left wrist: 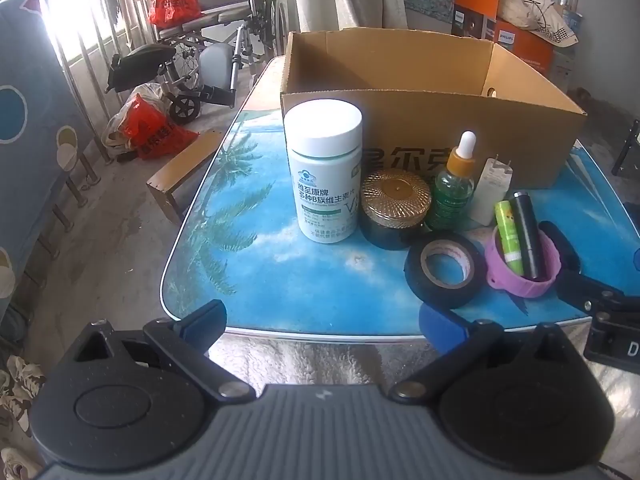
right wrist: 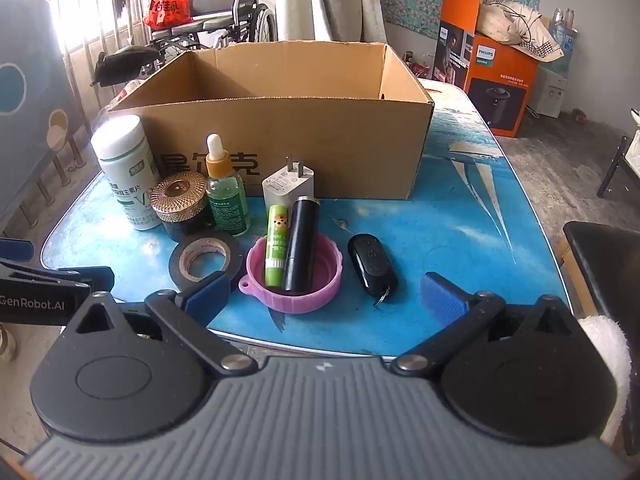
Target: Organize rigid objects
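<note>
An open cardboard box (left wrist: 440, 128) (right wrist: 340, 148) stands at the back of the blue table. In front of it stand a white vitamin bottle (left wrist: 326, 172) (right wrist: 126, 176), a gold-lidded jar (left wrist: 394, 208) (right wrist: 180, 204), a green dropper bottle (left wrist: 454, 188) (right wrist: 226, 192) and a white charger (left wrist: 490, 192) (right wrist: 288, 186). A black tape roll (left wrist: 444, 270) (right wrist: 206, 260) lies beside a pink lid (left wrist: 524, 268) (right wrist: 292, 276) holding a green tube (right wrist: 276, 246) and a black tube (right wrist: 302, 248). A black key fob (right wrist: 372, 264) lies to the right. My left gripper (left wrist: 324, 324) and right gripper (right wrist: 326, 294) are open and empty at the table's front edge.
The table's front edge (left wrist: 320, 334) is just beyond my fingers. A wheelchair (left wrist: 208, 52) and red bags (left wrist: 152, 128) are on the floor at the left. Orange boxes (right wrist: 496, 80) stand at the back right. A dark chair (right wrist: 608, 272) is at the right.
</note>
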A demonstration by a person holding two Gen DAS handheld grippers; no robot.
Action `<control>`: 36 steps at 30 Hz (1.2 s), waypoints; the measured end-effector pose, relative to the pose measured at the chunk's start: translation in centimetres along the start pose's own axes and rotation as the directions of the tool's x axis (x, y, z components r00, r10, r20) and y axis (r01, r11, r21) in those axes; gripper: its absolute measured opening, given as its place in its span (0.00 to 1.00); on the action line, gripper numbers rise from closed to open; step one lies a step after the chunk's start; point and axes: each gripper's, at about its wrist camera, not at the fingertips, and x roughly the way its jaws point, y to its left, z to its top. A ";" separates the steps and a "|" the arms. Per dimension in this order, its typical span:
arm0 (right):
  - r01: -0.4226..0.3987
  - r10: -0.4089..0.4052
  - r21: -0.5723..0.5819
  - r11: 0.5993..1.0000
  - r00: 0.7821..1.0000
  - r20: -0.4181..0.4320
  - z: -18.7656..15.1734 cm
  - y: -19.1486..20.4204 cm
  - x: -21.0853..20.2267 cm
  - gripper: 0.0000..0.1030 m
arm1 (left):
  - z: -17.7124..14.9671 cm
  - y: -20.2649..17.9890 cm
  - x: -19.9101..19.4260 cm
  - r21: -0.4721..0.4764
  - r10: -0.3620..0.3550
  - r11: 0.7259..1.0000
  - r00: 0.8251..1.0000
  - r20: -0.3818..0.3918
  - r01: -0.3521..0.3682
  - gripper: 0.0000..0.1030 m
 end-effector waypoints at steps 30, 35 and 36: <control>-0.008 0.008 0.004 1.000 1.000 -0.001 0.0 -0.1 -0.2 0.99 | 0.0 -0.2 -0.1 0.004 0.006 1.000 1.000 0.001 -0.006 1.00; -0.009 0.009 0.003 1.000 1.000 0.002 0.0 -0.1 -0.3 0.99 | 0.0 -0.3 -0.1 0.006 0.007 1.000 1.000 0.002 -0.007 1.00; -0.010 0.010 0.004 1.000 1.000 0.001 0.0 -0.1 -0.3 0.99 | 0.0 -0.3 -0.1 0.005 0.007 1.000 1.000 0.002 -0.007 1.00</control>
